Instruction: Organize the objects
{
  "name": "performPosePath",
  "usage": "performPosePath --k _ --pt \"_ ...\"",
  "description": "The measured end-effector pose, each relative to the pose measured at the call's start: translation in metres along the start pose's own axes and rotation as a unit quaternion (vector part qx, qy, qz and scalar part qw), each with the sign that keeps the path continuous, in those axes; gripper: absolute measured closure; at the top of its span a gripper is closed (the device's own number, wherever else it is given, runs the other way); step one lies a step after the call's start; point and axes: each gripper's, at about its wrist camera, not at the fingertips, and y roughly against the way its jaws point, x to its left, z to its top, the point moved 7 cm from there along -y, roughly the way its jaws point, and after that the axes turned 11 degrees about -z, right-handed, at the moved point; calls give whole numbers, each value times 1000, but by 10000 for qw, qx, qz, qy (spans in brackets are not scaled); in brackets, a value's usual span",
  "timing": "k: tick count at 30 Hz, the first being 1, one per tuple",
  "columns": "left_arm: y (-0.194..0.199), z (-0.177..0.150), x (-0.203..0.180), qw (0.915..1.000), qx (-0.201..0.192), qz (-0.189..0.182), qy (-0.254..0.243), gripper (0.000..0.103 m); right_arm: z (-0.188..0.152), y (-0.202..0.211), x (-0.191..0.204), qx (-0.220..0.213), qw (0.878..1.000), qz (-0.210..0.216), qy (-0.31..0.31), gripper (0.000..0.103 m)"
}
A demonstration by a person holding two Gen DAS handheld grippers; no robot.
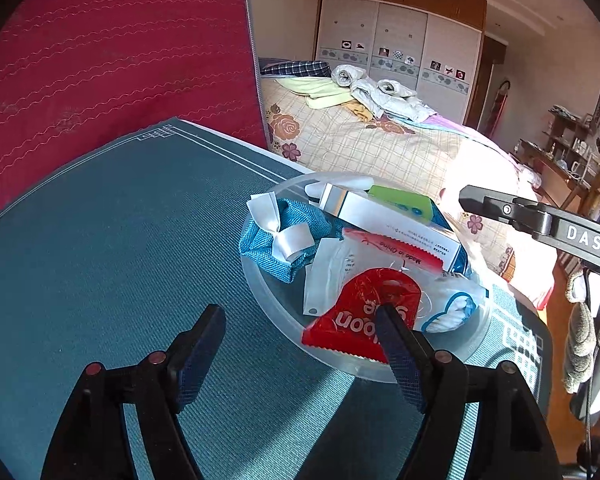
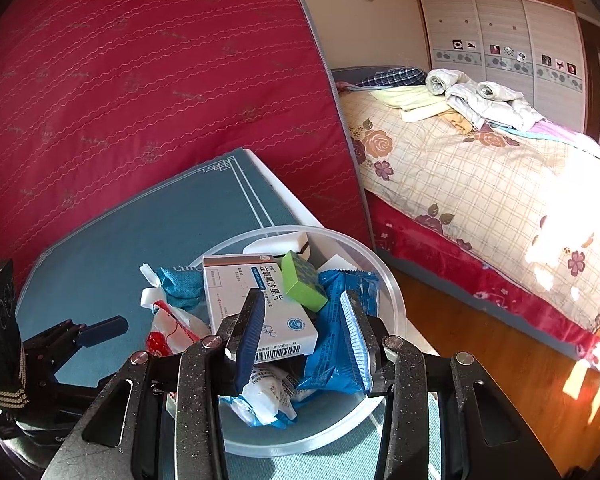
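A clear plastic bowl stands on a teal mat and holds a white medicine box, a green block, a blue packet, a blue cloth pouch with a white bow and a red packet. My left gripper is open at the bowl's near rim, its right finger over the red packet. My right gripper is open and empty just above the bowl, jaws astride the box's corner and the blue packet.
The teal mat covers a small table. A red mattress leans upright behind it. A bed with folded clothes stands to the right, with wooden floor between. The right gripper's arm reaches in from the right.
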Motion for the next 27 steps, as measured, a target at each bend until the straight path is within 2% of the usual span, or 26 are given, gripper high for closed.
performPosePath --k 7,9,11,16,18,21,27 --pt "-4 -6 4 9999 102 -13 138 23 -3 1 -5 40 10000 -45 -58 58" --pt "-2 -7 4 9998 116 9 148 21 -4 2 -6 47 10000 -43 -73 53" --pt "1 -7 4 9998 92 64 151 9 -4 3 -6 31 10000 -46 -70 47" --pt "14 -3 -2 9996 -49 290 10 0 -8 11 -6 32 9999 -91 -41 28" --pt "19 0 -4 9987 -103 488 -84 0 -12 13 -6 70 9999 -124 13 18" --pt "26 2 -8 9967 -188 744 -268 0 -21 16 -4 150 9995 -204 186 9" --pt "34 7 -19 9934 -301 947 -569 0 -42 24 4 250 9978 -312 533 0"
